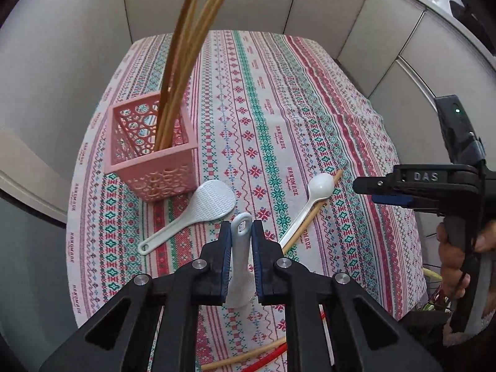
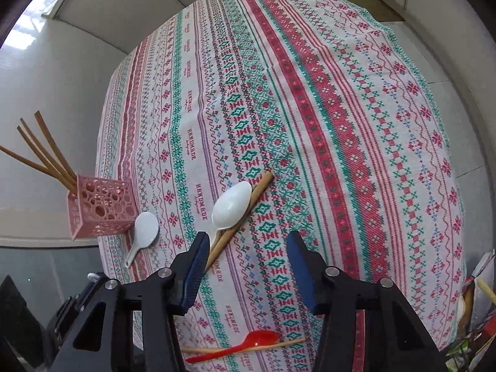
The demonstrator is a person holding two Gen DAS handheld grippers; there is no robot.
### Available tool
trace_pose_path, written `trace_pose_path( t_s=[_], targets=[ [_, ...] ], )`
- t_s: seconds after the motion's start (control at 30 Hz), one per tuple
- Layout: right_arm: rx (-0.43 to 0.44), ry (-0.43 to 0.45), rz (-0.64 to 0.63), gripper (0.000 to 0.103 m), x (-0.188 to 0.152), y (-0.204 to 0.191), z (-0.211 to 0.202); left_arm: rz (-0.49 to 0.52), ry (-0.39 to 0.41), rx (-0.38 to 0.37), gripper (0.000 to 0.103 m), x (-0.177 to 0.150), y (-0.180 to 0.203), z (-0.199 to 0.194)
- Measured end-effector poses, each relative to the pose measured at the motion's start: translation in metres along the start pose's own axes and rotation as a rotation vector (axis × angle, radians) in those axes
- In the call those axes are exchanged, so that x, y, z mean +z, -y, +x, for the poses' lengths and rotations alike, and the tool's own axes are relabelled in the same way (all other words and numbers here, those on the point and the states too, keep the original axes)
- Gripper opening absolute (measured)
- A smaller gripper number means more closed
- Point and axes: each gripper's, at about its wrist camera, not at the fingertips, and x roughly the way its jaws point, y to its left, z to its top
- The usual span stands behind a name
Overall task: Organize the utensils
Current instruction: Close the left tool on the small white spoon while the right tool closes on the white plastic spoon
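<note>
Utensils, loose on patterned woven tablecloth [image 2: 341, 117]: white plastic rice paddle [image 1: 198, 214], white plastic spoon [image 2: 231, 206] lying over a wooden chopstick [image 2: 245, 210], red plastic spoon [image 2: 241, 345] at near edge. Pink perforated plastic holder [image 1: 148, 155], already stocked with wooden chopsticks [image 1: 183, 62]. Left gripper [image 1: 241, 235] clamped on white looped utensil handle [image 1: 241, 248], lifted clear of cloth. Right gripper [image 2: 246, 248] parted, empty, over white spoon's handle. Step in hand: carrying to holder. Next: tilt handle upright, lower into holder.
</note>
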Motion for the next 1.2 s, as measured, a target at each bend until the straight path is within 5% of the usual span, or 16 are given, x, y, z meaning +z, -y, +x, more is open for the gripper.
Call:
trace_pose_path(
  t_s=[0.17,0.43,0.93,1.2],
  targets=[
    [-0.02,-0.019,-0.013,0.042,0.009,-0.024,0.025,0.002,0.028,-0.011,0.003,-0.009,-0.021,-0.018],
    [-0.14,-0.033,-0.057,0.033,0.019,-0.044,0.062,-0.035,0.031,-0.036,0.003,-0.014,-0.046,-0.025],
    [-0.313,0.028,-0.205,0.038,0.026,-0.098,0.093,-0.053,0.053,-0.037,0.003,-0.011,-0.055,-0.032],
    [-0.233,0.101,-0.207,0.031,0.024,-0.099,0.07,-0.049,0.138,-0.031,0.003,-0.01,-0.057,-0.056]
  ],
)
